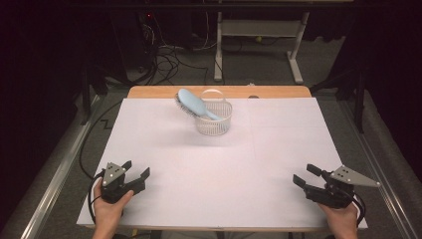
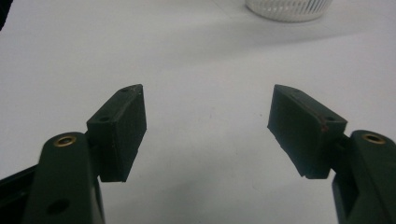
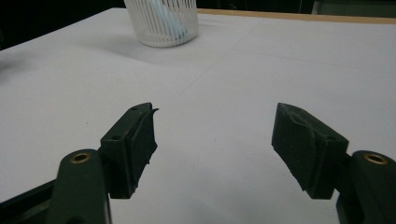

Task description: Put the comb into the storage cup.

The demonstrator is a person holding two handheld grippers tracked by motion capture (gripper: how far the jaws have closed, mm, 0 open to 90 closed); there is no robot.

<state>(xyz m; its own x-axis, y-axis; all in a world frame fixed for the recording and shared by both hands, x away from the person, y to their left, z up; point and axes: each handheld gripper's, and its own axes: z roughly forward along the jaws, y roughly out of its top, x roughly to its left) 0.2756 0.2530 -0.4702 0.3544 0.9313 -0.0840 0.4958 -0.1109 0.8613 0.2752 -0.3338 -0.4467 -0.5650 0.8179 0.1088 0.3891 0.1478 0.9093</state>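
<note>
A light blue hairbrush [image 1: 195, 104] leans in a white slatted basket [image 1: 215, 122] at the far middle of the table, its head sticking out over the basket's left rim. The basket [image 3: 163, 21] shows the blue handle through its slats in the right gripper view, and the basket's base [image 2: 289, 9] is at the top of the left gripper view. My left gripper [image 1: 137, 169] rests at the near left of the table, open, nothing between its pads [image 2: 123, 130]. At the near right my right gripper [image 1: 306, 175] is open too, its pads [image 3: 133, 147] bare.
White paper [image 1: 219, 174] covers the wooden table [image 1: 149, 92], whose far edge shows as a bare strip. Beyond it are cables [image 1: 164, 55] on the floor and a white desk frame [image 1: 259, 30]. A metal rail [image 1: 54, 184] runs along the left side.
</note>
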